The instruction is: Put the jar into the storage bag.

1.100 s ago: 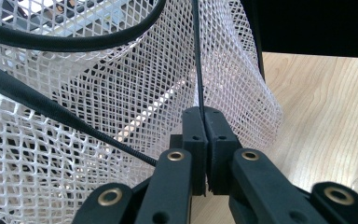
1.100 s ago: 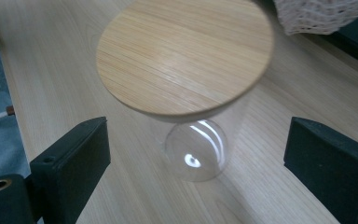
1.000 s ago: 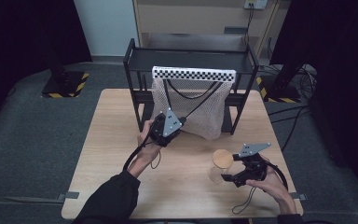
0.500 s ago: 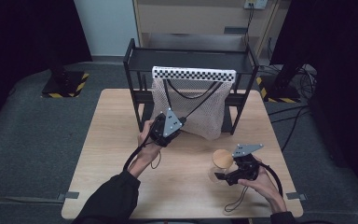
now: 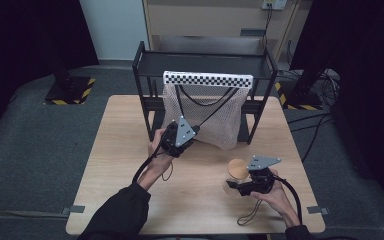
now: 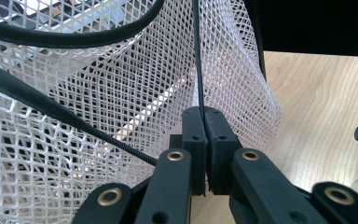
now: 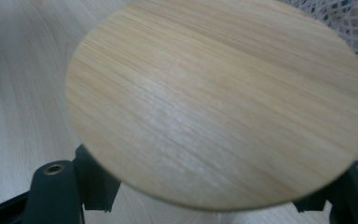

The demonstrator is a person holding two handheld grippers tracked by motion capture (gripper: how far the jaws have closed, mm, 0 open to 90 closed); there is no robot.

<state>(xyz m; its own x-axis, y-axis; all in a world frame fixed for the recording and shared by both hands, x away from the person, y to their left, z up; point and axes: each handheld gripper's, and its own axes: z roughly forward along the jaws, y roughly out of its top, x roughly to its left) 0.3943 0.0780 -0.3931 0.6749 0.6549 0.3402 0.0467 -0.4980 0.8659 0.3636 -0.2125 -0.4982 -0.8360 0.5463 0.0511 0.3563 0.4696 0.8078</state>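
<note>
Jar [image 5: 236, 175] with round wooden lid [image 7: 219, 100] stands on counter [image 5: 130, 165] between right gripper [image 5: 241, 187] jaws, which have just closed on its glass body below lid; contents not discernible. White mesh bag [image 6: 98, 102] hangs from black rack [image 5: 205, 62]; left gripper [image 6: 207, 140] jaws pressed together, pinching bag's black cord [image 6: 197, 60]. No readable writing.

Each hand-held gripper, left [image 5: 180, 140] and right [image 5: 245, 186], is matte black plastic with brass-ringed pivot screws on its two jaws, a grey three-cornered plate dotted with small holes on top and a black cable trailing off, while the person wears dark long sleeves.
</note>
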